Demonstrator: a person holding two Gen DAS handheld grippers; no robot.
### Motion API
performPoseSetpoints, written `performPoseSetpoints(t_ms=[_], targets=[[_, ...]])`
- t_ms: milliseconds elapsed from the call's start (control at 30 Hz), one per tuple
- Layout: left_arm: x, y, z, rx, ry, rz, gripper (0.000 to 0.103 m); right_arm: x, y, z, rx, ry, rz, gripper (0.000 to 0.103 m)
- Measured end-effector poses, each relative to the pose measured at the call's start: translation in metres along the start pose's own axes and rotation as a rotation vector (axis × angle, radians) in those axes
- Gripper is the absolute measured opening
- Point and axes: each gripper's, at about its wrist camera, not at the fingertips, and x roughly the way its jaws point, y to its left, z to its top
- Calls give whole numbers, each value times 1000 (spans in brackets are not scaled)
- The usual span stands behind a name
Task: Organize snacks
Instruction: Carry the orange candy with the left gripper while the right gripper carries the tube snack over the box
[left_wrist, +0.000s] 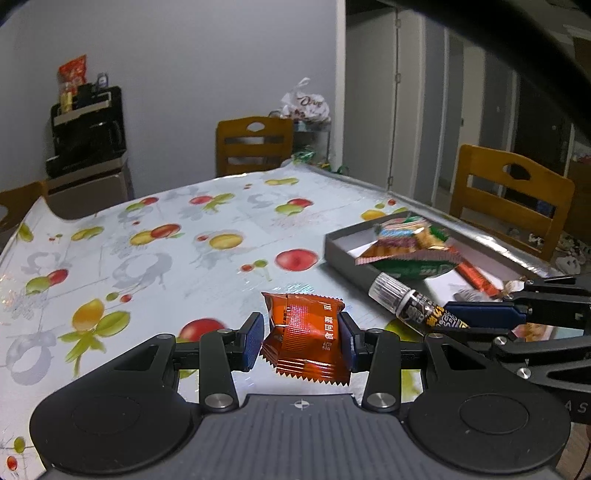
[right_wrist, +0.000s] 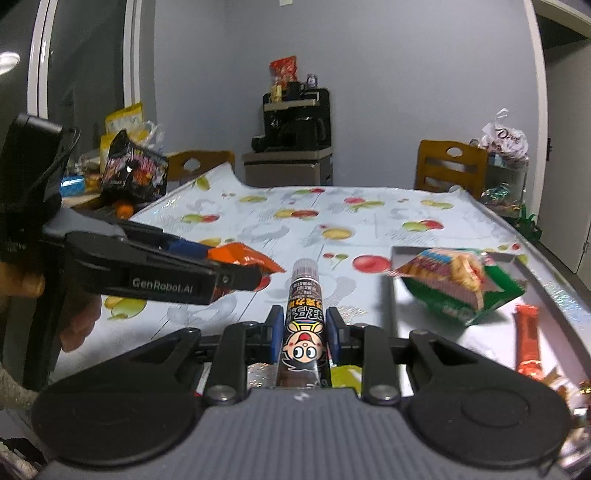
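"GenRobot.AI" in white on side of my left gripper, seen from right wrist. "Dove" on white plastic bag behind far chair. Orange packet in my left gripper: Chinese characters, too small to read. Tube in my right gripper: Chinese lettering above cartoon face, unreadable.

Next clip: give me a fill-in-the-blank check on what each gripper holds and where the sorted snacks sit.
1. The left gripper is shut on an ____ packet.
2. The right gripper grips a tube printed with a ____ face.
3. A green bag lies in the grey ____ on the table.

Missing words: orange; cartoon; tray
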Motion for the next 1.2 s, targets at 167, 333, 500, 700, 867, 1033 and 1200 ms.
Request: performPoseSetpoints(t_ms=[167, 333, 500, 700, 867, 1033, 1200], targets=[[7, -24, 9, 21, -12, -49, 43, -16, -21, 0, 31, -34, -31, 24], [15, -53, 15, 53, -11, -123, 43, -33, -48, -5, 66, -44, -71, 24], [31, -76, 18, 52, 25, -201, 43, -46, -79, -9, 129, -42, -127, 24], [56, -96, 23, 46, 55, -234, 43, -46, -114, -13, 212, -27, -216, 24], [80, -106, 24, 53, 95, -209, 43, -34, -125, -15, 214, -3, -278, 24], [97, -113, 23, 87, 95, -148, 44, -15, -136, -14, 221, 22, -325, 24], [106, -114, 24, 81, 103, -132, 44, 5, -145, -14, 232, 56, -348, 24]])
